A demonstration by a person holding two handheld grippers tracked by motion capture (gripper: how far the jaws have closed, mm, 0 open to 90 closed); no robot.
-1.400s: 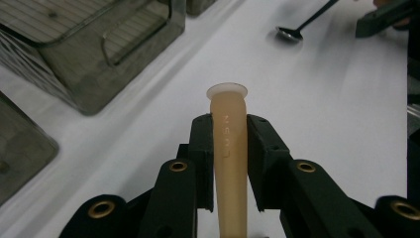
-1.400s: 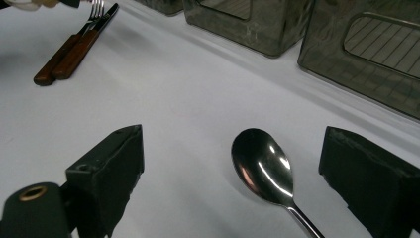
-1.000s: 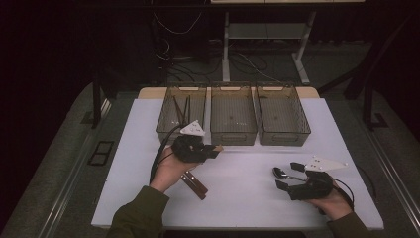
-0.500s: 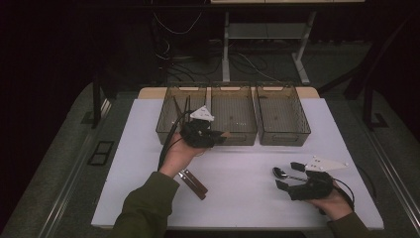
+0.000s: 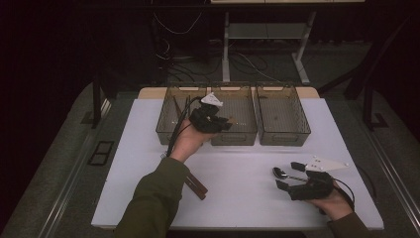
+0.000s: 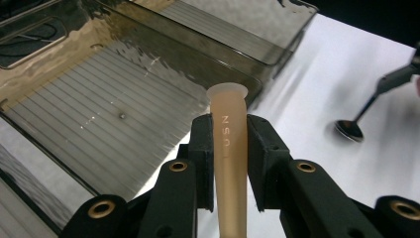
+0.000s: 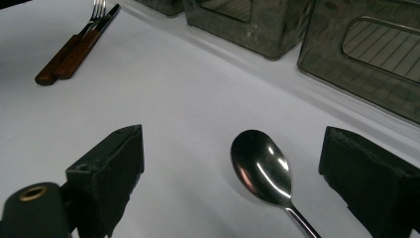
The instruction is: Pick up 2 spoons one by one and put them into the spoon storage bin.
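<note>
— What are you carrying?
— My left gripper (image 6: 229, 148) is clamping a tan handle (image 6: 229, 163) over the middle bin (image 5: 233, 116). I'm lowering it flat. My right gripper (image 7: 237, 173), jaws spread, is straddling the spoon (image 7: 262, 166).

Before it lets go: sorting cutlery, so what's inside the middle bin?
Beneath the left gripper and its tan handle, the middle bin shows bare ribbed floor; the gripper covers part.

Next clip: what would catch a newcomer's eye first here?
The left gripper, shut on a tan plastic handle and held over the middle bin of three at the table's far side. Nearer, the right gripper stands open around a shiny spoon lying on the white table.
</note>
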